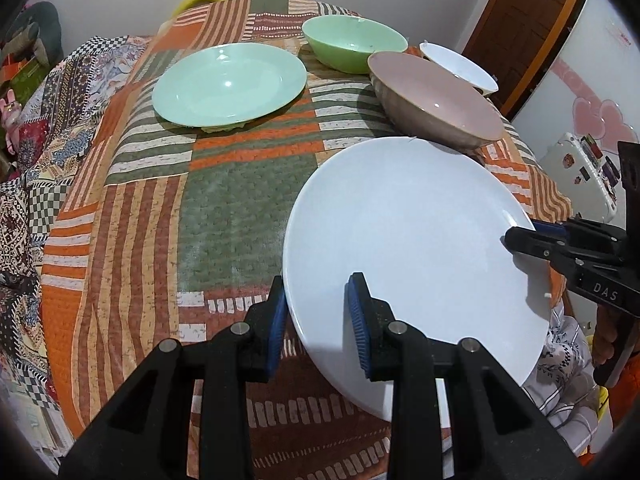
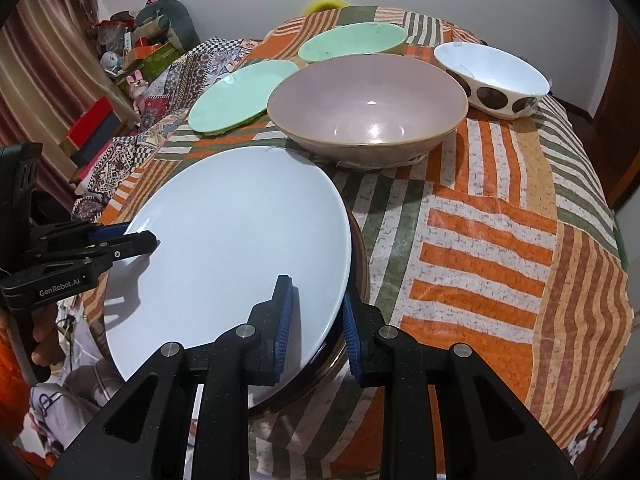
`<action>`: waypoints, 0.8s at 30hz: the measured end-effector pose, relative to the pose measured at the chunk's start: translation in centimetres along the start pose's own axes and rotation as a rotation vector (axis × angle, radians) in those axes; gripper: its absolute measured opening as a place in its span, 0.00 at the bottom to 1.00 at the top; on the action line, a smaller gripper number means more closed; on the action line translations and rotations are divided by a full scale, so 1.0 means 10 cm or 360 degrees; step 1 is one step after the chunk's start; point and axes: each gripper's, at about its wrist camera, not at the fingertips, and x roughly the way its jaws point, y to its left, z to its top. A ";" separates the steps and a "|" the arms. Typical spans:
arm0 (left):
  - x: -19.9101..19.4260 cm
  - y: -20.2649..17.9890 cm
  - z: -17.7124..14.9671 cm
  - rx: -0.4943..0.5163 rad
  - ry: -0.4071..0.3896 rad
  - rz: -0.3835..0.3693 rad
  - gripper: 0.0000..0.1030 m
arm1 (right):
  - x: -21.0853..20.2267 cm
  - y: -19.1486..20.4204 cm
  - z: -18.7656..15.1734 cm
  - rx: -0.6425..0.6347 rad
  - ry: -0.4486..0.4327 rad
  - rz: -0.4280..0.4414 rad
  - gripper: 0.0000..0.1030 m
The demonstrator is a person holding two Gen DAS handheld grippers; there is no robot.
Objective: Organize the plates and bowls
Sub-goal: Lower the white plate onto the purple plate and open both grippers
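Note:
A large white plate (image 1: 412,240) (image 2: 232,240) sits at the near edge of the patchwork-covered table (image 1: 224,208). My left gripper (image 1: 320,308) straddles its left rim, jaws open with a gap around the edge. My right gripper (image 2: 316,312) straddles its right rim, also open; a brown rim shows under the plate there. The right gripper shows in the left wrist view (image 1: 520,240), the left gripper in the right wrist view (image 2: 140,240). Beyond lie a mint plate (image 1: 228,84) (image 2: 244,96), a pink bowl (image 1: 436,100) (image 2: 368,108), a green bowl (image 1: 352,44) (image 2: 352,42) and a white spotted bowl (image 1: 460,68) (image 2: 492,76).
A quilted cloth drapes over the table's left side (image 1: 48,140). Clutter and toys stand at the far left (image 2: 136,56). A white fridge (image 1: 580,168) and a brown door (image 1: 528,24) are to the right.

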 end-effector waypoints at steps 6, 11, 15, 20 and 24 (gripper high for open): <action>0.04 -0.02 0.02 0.0014 0.0010 0.0009 0.30 | -0.01 0.01 0.01 -0.0043 0.0000 -0.0031 0.24; 0.08 -0.12 0.00 0.0085 0.0003 0.0071 0.30 | 0.01 0.02 -0.01 -0.0105 0.0019 -0.0132 0.26; 0.08 -0.11 0.00 0.0098 -0.0004 0.0070 0.30 | 0.02 -0.04 -0.06 -0.0073 0.0044 -0.0087 0.26; 0.05 -0.09 -0.01 0.0089 -0.0013 0.0082 0.30 | -0.02 -0.03 -0.04 -0.0076 0.0047 -0.0102 0.27; -0.03 -0.05 0.00 0.0071 -0.0041 0.0105 0.32 | -0.13 -0.03 0.03 -0.0065 -0.0017 -0.0110 0.29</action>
